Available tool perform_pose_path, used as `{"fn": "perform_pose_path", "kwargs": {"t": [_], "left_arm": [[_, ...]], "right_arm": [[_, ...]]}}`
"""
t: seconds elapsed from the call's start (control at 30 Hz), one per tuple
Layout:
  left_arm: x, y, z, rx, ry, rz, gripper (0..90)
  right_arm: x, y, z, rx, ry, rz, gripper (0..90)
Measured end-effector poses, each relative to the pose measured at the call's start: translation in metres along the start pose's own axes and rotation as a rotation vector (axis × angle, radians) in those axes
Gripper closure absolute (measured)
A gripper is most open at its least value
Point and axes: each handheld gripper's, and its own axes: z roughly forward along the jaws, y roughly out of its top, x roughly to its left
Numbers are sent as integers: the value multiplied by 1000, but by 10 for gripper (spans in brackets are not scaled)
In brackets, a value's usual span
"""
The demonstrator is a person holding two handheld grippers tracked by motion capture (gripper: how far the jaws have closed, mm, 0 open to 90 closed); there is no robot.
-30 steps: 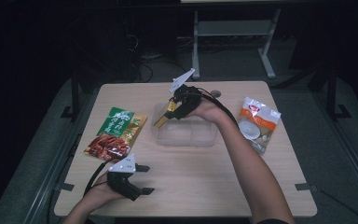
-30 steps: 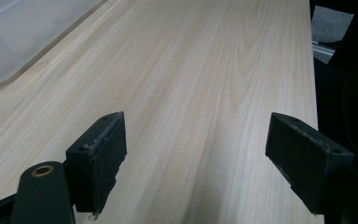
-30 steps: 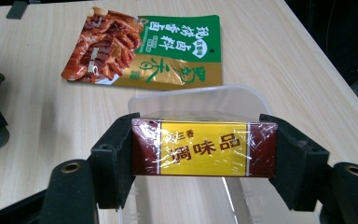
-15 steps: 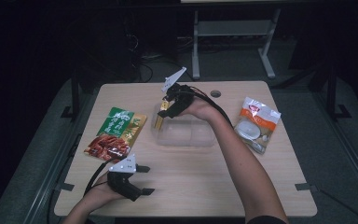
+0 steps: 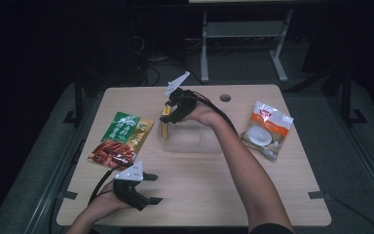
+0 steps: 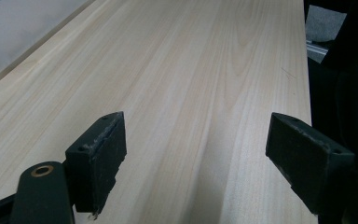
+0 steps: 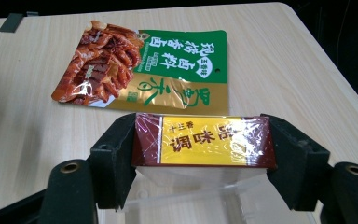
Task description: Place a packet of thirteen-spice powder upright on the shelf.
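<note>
From above, the wooden worktop (image 5: 195, 195) carries a clear plastic container (image 5: 191, 142) at its middle, a green and red seasoning pouch (image 5: 121, 139) to the left and a white and orange snack bag (image 5: 266, 129) to the right. The right gripper (image 5: 168, 116) hangs over the container's far-left corner, its fingers clenched on a yellow and maroon box (image 5: 165, 123) that stands on end, its lower end at the container's rim; whether the box touches the plastic cannot be told. Compared with half a second ago, the box has swung from a slant to nearly upright and sits lower. The left gripper (image 5: 152, 188) rests at the near-left of the worktop with its fingers spread and nothing between them, in the same spot as before. The person's right forearm hides part of the container's right side.

Along the left gripper view, the two fingers (image 6: 100, 158) stand wide apart over bare wood. A pale shape at the upper left is cut off and hard to identify.

Along the right gripper view, the box (image 7: 205, 141) is pinched by its two short ends, with the container's (image 7: 200, 200) clear wall just below it and cut off by the bottom edge. The pouch (image 7: 142, 70) lies flat on the worktop beyond.
</note>
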Motion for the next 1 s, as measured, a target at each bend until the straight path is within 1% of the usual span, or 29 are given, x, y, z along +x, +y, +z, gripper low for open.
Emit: {"fn": "perform_pose_path", "kwargs": {"t": [0.13,0.2,0.23,0.27,0.3,0.33,0.4,0.43,0.47,0.5,0.57,0.63,0.7,0.73,0.77,0.8,0.83,0.87,0.9,0.93,0.97,1.0], "left_arm": [[1,0,0,-2,-2,-1,195],[1,0,0,-4,-1,-3,194],[1,0,0,-2,1,3,193],[0,0,0,0,-2,-6,193],[0,-1,0,3,-2,-6,193],[0,-1,0,3,-2,-6,193],[0,-1,-1,4,-2,-8,192],[0,-2,-1,3,-2,-10,192],[0,-2,-1,3,-2,-10,192],[0,-3,-2,2,1,-14,191],[1,-3,-3,3,4,-15,189],[2,-4,-4,1,9,-18,189],[2,-4,-5,1,14,-23,186],[2,-4,-5,1,14,-23,186],[4,-5,-5,5,22,-17,186],[4,-5,-5,5,22,-17,186],[4,-5,-5,8,26,-24,186],[5,-5,-6,8,30,-23,186],[6,-5,-6,9,33,-20,186],[6,-5,-6,9,33,-20,186],[6,-6,-5,9,34,-26,186],[5,-6,-5,6,36,-34,186]], "right_arm": [[-1,-1,7,8,7,3,310],[-2,-4,16,35,10,4,308],[-2,-5,19,44,13,3,306],[-3,-6,21,54,13,3,304],[-3,-7,24,62,15,11,293],[-4,-7,26,62,12,18,283],[-6,-8,26,43,28,43,255],[-7,-7,25,30,22,40,239],[-7,-7,25,30,22,40,239],[-6,-5,20,21,15,57,220],[-5,-4,14,15,3,44,198],[-3,-3,7,13,0,51,177],[0,-4,0,13,-7,44,166],[2,-5,-2,10,-8,48,157],[4,-6,-7,8,-20,45,156],[4,-6,-7,8,-20,45,156],[5,-8,-9,4,-20,43,156],[10,-13,-17,-3,-24,62,153],[12,-15,-19,-11,-23,75,153],[12,-15,-19,-11,-23,75,153],[17,-20,-25,-10,-36,84,152],[20,-22,-26,-8,-41,85,151]]}}
